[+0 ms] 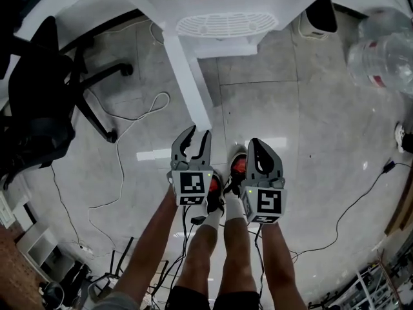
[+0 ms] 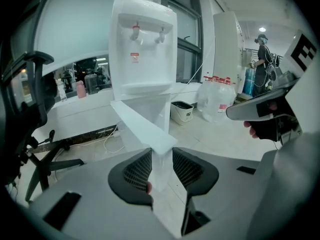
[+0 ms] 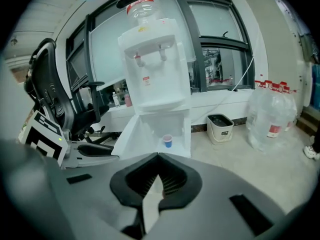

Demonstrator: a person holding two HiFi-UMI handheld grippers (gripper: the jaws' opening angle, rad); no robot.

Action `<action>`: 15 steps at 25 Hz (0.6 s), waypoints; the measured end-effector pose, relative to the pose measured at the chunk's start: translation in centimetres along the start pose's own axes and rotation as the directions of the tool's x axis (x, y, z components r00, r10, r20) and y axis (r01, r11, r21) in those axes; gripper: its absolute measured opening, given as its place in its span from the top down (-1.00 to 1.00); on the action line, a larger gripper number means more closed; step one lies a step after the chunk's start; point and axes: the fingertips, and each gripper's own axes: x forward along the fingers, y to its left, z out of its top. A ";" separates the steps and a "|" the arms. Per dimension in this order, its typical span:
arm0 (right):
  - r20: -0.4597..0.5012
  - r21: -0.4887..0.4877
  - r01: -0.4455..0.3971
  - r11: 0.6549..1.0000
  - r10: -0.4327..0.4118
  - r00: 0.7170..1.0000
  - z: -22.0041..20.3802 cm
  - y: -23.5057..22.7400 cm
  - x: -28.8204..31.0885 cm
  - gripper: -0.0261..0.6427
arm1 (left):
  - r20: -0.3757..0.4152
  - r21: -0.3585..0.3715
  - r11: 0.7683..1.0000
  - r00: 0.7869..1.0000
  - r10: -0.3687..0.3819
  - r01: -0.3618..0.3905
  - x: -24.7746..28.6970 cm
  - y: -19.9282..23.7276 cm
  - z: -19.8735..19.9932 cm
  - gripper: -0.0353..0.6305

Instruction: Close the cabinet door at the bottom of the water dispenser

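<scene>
Facing the water dispenser [image 1: 226,24] at twelve o'clock, I see its cabinet door [image 1: 187,76] wide open, the closing all ahead; my left gripper [image 1: 199,132] jaws gape near its edge, right gripper [image 1: 260,143] jaws shut, empty.

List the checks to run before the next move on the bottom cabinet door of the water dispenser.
1. The white cabinet door of the white plastic water dispenser stands open, free to swing shut: ok.
2. The left claw is open, with the door's free edge lined up in its gap: ok.
3. Whether the left claw touches the door: cannot tell.
4. The right claw is shut with nothing in it: ok.
5. The small blue-and-red cup sits inside the cabinet, behind the door line: ok.
</scene>
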 end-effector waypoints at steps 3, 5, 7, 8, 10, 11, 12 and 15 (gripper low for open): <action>0.016 0.017 0.019 1.000 -0.019 1.000 0.2 -1.3 -0.1 0.88 | 0.002 0.013 1.000 1.000 -0.015 0.014 0.6 -1.1 0.6 0.47; 0.045 0.025 0.029 0.999 -0.030 0.999 0.8 -2.1 0.0 0.88 | 0.003 0.017 1.000 1.000 -0.021 0.021 1.1 -1.7 1.1 0.48; 0.040 0.035 0.033 0.999 -0.034 0.999 0.7 -2.7 -0.1 0.88 | 0.001 0.017 1.000 1.000 -0.024 0.024 1.6 -2.2 1.5 0.48; 0.028 0.040 0.034 0.999 -0.035 0.999 0.4 -3.0 -0.1 0.88 | 0.000 0.019 1.000 1.000 -0.024 0.024 1.8 -2.4 1.7 0.48; 0.014 0.046 0.042 0.998 -0.043 0.999 0.4 -3.7 -0.1 0.88 | -0.004 0.021 1.000 1.000 -0.023 0.023 2.2 -2.9 2.1 0.48; 0.016 0.048 0.046 0.998 -0.047 0.999 0.6 -4.1 -0.1 0.88 | -0.006 0.020 1.000 1.000 -0.024 0.024 2.5 -3.2 2.3 0.49; 0.024 0.049 0.047 0.998 -0.049 0.999 0.8 -4.4 -0.1 0.88 | -0.008 0.019 0.999 1.000 -0.028 0.028 2.7 -3.5 2.6 0.49; 0.066 0.053 0.053 0.997 -0.057 0.996 1.7 -5.6 -0.1 0.88 | -0.011 0.025 0.999 0.999 -0.040 0.041 3.4 -4.3 3.3 0.49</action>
